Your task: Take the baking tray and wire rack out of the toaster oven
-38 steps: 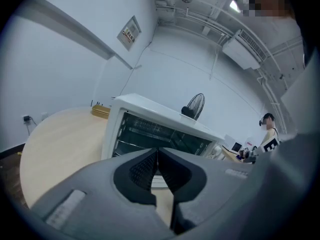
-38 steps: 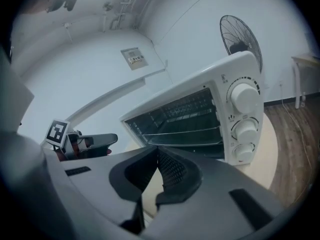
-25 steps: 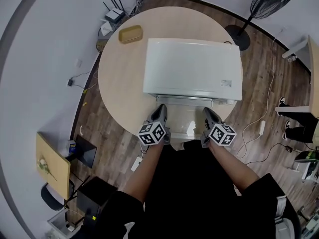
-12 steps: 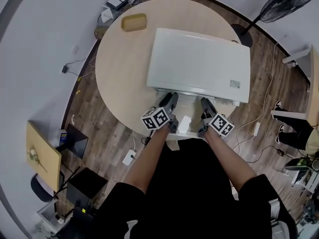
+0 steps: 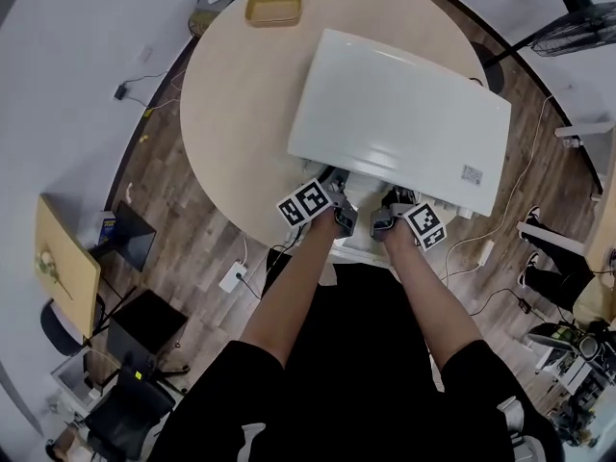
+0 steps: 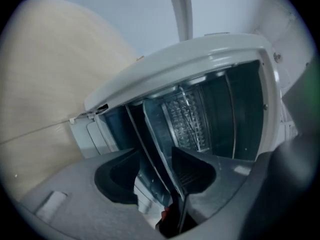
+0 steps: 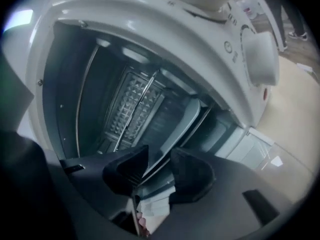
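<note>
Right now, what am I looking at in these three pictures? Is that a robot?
No robot: a person holds a two-jaw gripper in each hand. The top-down picture comes from a camera on their head; the other two cameras ride on the grippers, looking along the jaws. On the round table stand a white oven, its front open, and a yellow dish. The left gripper and right gripper are at the oven's mouth, jaws opening, the edge of the tray between them; neither seems to pinch it.

toaster oven (image 5: 404, 114) interior: hidden in head view | fan (image 5: 587, 38): cut off by edge
</note>
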